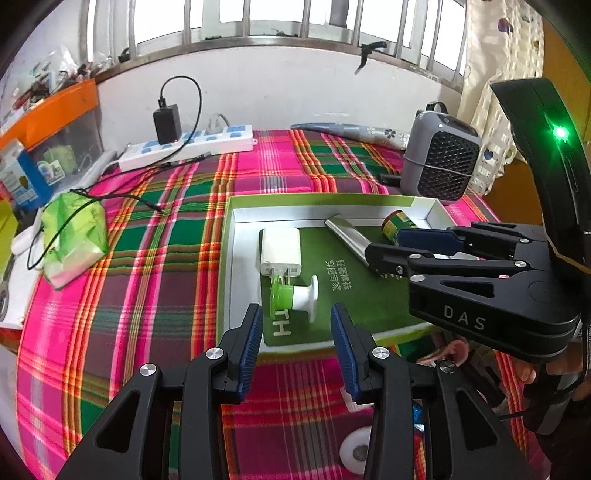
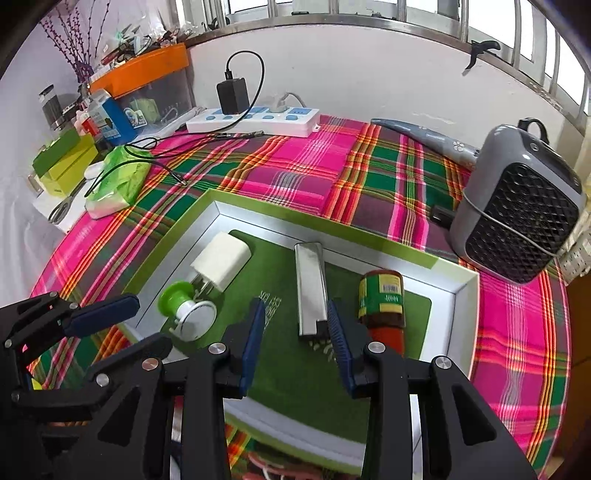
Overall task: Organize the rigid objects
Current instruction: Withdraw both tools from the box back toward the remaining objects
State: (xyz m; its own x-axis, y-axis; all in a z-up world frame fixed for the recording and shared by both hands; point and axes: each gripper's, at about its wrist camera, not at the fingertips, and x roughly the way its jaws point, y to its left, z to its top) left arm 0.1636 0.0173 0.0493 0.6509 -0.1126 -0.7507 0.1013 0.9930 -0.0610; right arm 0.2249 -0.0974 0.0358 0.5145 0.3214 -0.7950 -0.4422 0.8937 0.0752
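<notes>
Covering the table, plaid cloth (image 1: 177, 266), barred window (image 1: 258, 18) behind

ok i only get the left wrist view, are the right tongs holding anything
Observer: No, the right tongs are open with nothing between the pads.
Operator: what's the hidden end of the silver bar like
Observer: The silver bar ends in a short dark section nearest the camera.
Operator: and the jar
Observer: The jar lies on its side, with a barcode on its label and a red end towards the camera.
Operator: anything past the orange bin
Observer: A glass container stands there under purple twigs.
</notes>
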